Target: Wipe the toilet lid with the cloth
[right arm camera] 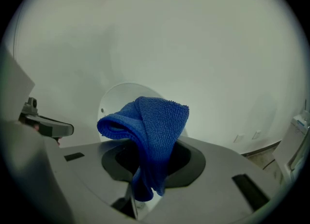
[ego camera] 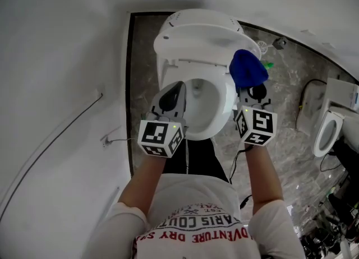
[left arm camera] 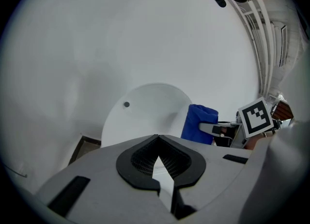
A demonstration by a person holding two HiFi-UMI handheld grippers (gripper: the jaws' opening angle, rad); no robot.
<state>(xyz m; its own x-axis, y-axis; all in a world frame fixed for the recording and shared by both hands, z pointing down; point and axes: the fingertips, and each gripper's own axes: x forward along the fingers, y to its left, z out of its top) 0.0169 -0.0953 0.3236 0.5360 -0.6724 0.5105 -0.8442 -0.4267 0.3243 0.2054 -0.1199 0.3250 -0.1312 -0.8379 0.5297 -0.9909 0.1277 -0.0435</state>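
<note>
Right tongs [right arm camera: 150, 155]: closed on the blue terry cloth [right arm camera: 150, 121]. The cloth is clamped at its lower end. The rest rises above the tips, folds over and hangs down across the front of the tongs. In the head view the right tongs [ego camera: 253, 87] sit right of centre, with the cloth [ego camera: 247, 68] bunched above them.

Left tongs [left arm camera: 157, 138]: tips together, with only a thin slit between the black pads [left arm camera: 138, 162] and nothing gripped. In the head view the left tongs [ego camera: 173, 92] sit left of centre, over the near left rim of the white ceramic toilet bowl [ego camera: 219, 115].

The white oval plastic toilet lid [ego camera: 196, 33] stands raised behind the bowl, in the upper centre of the frame. The cloth lies against the lid's lower right edge in the picture; contact cannot be confirmed. The left gripper view shows the lid [left arm camera: 145, 111] straight ahead, with the cloth [left arm camera: 198, 123] at its right edge.

The grey marbled stone floor [ego camera: 280, 101] surrounds the toilet. A plain white wall [ego camera: 61, 84] fills the left of the frame. A second white toilet [ego camera: 328, 132] stands at the right edge
</note>
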